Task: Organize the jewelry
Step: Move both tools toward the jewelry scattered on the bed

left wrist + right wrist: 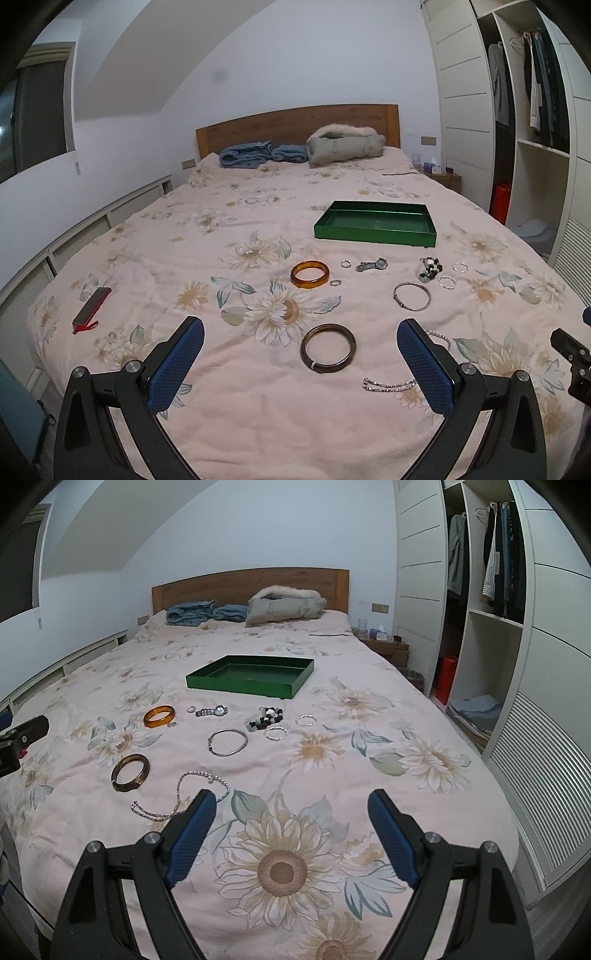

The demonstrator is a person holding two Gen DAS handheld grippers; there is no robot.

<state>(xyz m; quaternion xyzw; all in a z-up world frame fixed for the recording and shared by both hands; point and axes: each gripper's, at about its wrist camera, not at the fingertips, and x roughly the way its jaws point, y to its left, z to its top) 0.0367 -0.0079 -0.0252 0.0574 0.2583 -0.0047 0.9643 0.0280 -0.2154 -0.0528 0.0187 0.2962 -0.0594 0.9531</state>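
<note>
Dim, flat, cool-tinted indoor light in both views, source not visible. Shadows soft and faint on the bed (258, 406). No glare. Focus fairly sharp centrally. Heavy fisheye bending at edges, black vignette in corners, wardrobe (480, 627) curved.

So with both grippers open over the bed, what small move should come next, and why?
Probably lower the left gripper onto the dark bangle, which lies on the bedspread between its open fingers. The green tray looks empty, all the jewelry is still on the bedspread, and the right gripper has nothing between its fingers.
</note>
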